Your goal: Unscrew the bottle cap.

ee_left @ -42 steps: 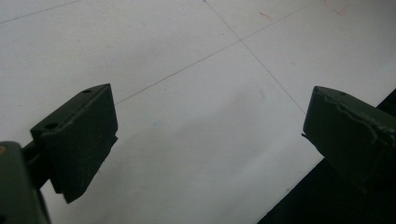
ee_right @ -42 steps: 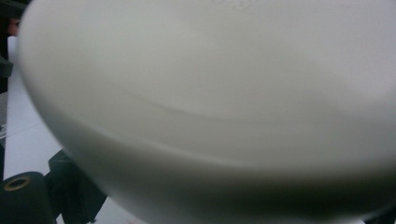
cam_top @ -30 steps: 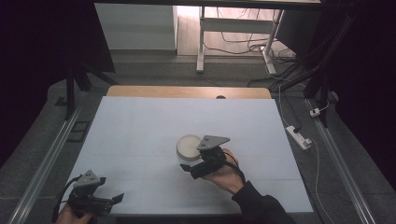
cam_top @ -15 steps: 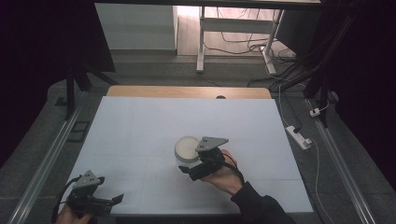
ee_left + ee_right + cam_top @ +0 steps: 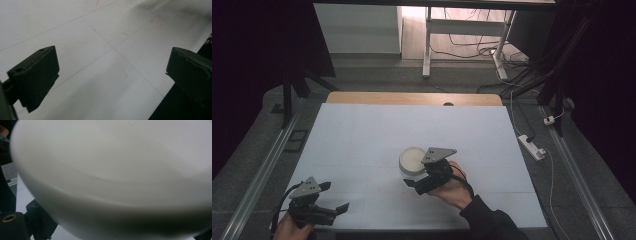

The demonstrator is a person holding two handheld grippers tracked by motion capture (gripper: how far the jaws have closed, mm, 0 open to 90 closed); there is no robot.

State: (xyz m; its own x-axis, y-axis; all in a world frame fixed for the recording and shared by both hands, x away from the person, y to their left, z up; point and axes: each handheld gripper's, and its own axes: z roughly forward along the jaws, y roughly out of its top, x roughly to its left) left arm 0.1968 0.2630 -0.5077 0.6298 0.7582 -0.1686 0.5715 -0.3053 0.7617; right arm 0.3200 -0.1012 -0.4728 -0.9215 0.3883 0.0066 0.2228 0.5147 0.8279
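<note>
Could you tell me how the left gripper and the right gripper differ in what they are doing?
The left gripper sits at the table's near left corner, while the right gripper is near the middle. The left gripper's fingers stand wide apart with only bare table between them, while the right gripper is against a white bowl, which looms right in front of its camera; its grip cannot be judged. Both are hand-held and carry a grey plate.

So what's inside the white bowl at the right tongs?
From the high view, the white bowl looks pale and bare inside, with nothing in it. The right tongs and their grey plate cover its near rim, and its contact with the table stays hidden.
</note>
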